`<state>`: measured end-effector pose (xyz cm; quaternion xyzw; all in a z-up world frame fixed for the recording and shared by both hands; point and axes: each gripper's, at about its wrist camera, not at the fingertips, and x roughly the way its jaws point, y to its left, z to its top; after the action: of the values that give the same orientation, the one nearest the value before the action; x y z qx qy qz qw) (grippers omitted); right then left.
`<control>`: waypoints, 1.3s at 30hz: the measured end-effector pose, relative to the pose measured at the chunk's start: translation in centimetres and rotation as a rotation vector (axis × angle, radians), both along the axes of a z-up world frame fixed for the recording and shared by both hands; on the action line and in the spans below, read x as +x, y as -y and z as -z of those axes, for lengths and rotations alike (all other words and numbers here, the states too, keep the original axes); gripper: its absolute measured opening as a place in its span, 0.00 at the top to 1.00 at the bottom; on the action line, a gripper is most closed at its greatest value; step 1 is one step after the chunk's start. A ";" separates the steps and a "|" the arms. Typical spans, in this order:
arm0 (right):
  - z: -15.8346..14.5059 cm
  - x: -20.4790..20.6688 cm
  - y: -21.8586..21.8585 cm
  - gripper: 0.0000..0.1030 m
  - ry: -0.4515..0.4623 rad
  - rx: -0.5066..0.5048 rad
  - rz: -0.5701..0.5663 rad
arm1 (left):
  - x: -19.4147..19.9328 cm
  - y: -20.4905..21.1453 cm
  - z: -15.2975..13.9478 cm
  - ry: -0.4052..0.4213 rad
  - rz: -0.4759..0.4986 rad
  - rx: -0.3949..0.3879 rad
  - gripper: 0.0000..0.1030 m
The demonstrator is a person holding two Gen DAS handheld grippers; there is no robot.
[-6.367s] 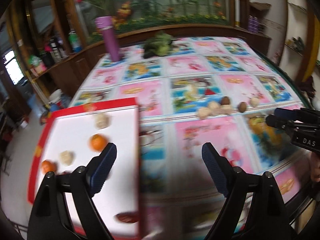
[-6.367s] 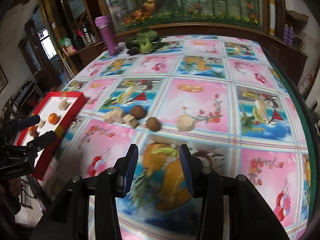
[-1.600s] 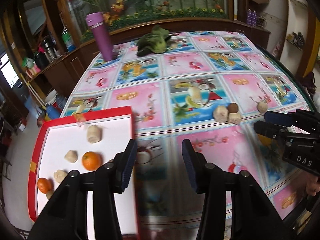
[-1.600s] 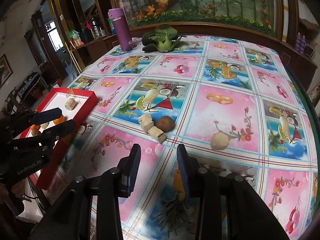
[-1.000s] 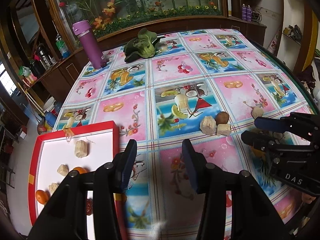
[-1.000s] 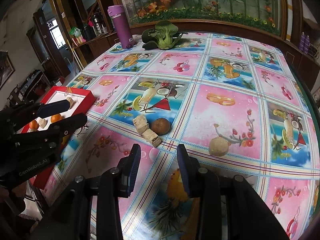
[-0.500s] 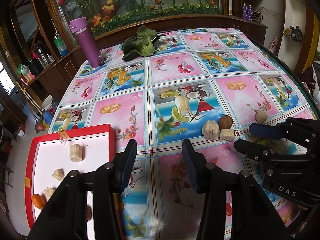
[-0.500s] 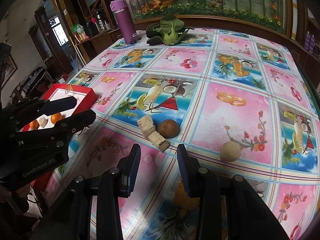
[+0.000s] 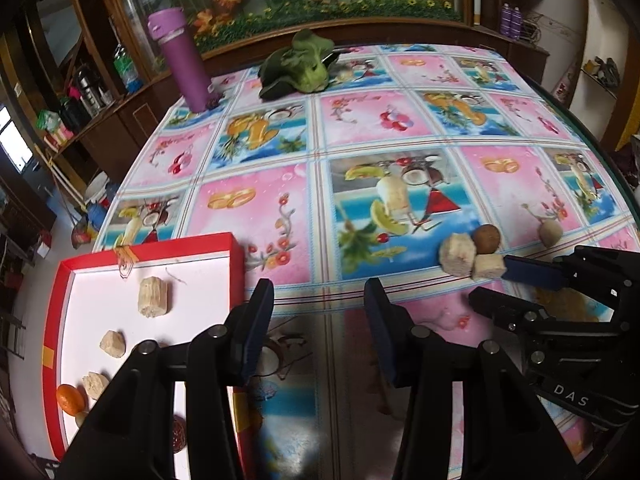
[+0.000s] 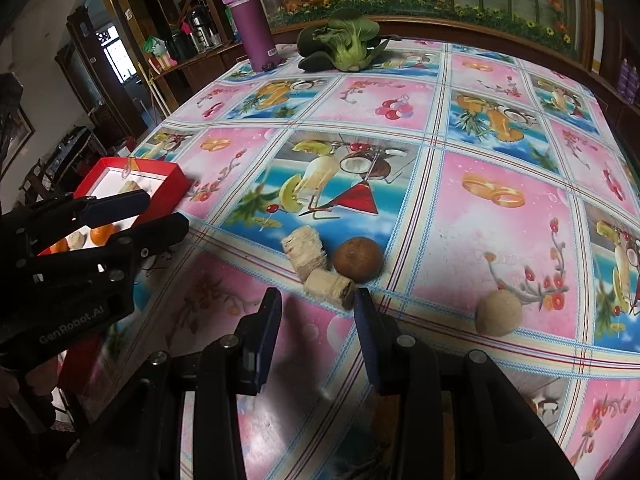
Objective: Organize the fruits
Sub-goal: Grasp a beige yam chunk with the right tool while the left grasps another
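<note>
A red tray [image 9: 232, 240] with a white floor holds pale sugarcane chunks [image 9: 154, 296], an orange [image 9: 70, 399] and a dark fruit [image 9: 179, 434]; it also shows in the right wrist view [image 10: 168, 172]. On the table lie two pale chunks [image 10: 304, 246] [image 10: 330, 284], a brown round fruit [image 10: 358, 258] and a tan round fruit [image 10: 498, 314]. My right gripper [image 10: 318, 312] is open and empty, just short of the nearer chunk. My left gripper [image 9: 318, 304] is open and empty, beside the tray's right edge.
A purple bottle [image 10: 254, 20] and a green leafy vegetable [image 10: 344, 42] stand at the table's far side. The table has a fruit-print cloth [image 10: 500, 232]. Its right edge [image 9: 592, 136] curves off. Wooden cabinets and shelves stand behind and to the left.
Both grippers have moved forward over the table. The right gripper has come closer to the two chunks and the brown fruit. Both stay open and empty.
</note>
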<state>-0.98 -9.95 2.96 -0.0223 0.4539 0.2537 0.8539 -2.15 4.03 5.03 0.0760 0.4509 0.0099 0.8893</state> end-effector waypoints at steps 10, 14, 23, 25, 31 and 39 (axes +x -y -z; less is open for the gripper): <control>0.2 0.9 -0.5 0.67 0.046 -0.057 -0.012 | 1.5 2.2 0.1 -0.029 0.068 -0.036 0.53; 0.2 0.9 -0.2 0.76 0.053 -0.067 -0.010 | 2.0 2.8 0.2 -0.043 0.080 -0.043 0.53; 0.1 -0.5 3.3 0.76 0.031 -0.039 0.029 | 2.7 4.5 0.8 -0.103 0.140 -0.133 0.53; 0.1 -0.6 3.5 0.76 0.027 -0.029 0.029 | 3.0 5.2 1.2 -0.111 0.149 -0.139 0.53; 0.1 -0.5 3.6 0.76 0.027 -0.021 0.031 | 3.8 6.4 2.2 -0.126 0.182 -0.149 0.53; 0.1 -0.6 3.4 0.76 0.028 -0.028 0.042 | 4.4 6.2 2.9 -0.119 0.202 -0.189 0.69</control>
<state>-1.62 -13.35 2.82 -0.0281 0.4457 0.2291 0.8649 2.23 -2.15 2.08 0.0375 0.4918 -0.1265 0.8607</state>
